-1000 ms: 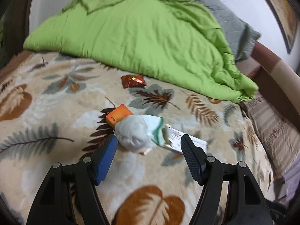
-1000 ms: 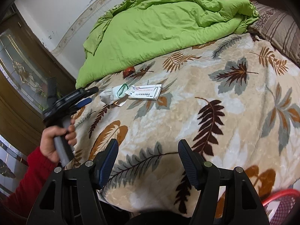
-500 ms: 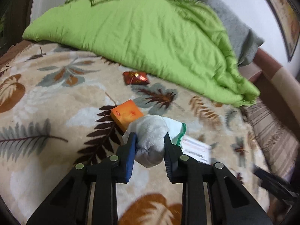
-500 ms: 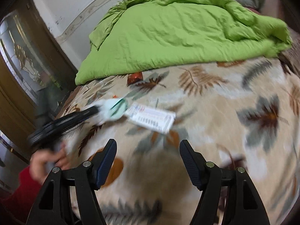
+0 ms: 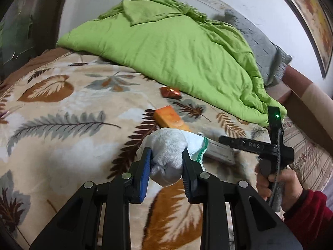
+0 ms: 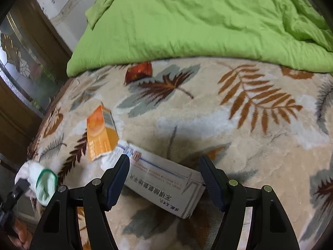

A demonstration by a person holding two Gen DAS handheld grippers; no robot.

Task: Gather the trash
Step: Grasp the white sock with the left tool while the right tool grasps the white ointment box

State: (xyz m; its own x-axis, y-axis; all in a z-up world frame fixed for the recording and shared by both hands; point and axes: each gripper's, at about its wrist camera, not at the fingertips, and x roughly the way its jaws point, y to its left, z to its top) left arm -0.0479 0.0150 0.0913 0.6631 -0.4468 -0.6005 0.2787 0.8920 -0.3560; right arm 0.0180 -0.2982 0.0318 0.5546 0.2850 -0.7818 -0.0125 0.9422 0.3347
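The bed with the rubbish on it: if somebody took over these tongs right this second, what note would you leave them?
Left tongs: shut on the balled white glove, lifted off the leaf-print blanket.
Right tongs: open, hovering around the white medicine box, not gripping it.
On the blanket: the white box, the orange box touching its far end, and the red wrapper near the green quilt.
Done: glove picked up.
Left: drop the glove in a bin (none in view), then collect both boxes and the wrapper.

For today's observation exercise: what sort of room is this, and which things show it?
Most likely a bedroom: a bed covered by a leaf-patterned blanket, a rumpled green duvet on it, and a striped pillow at one end.
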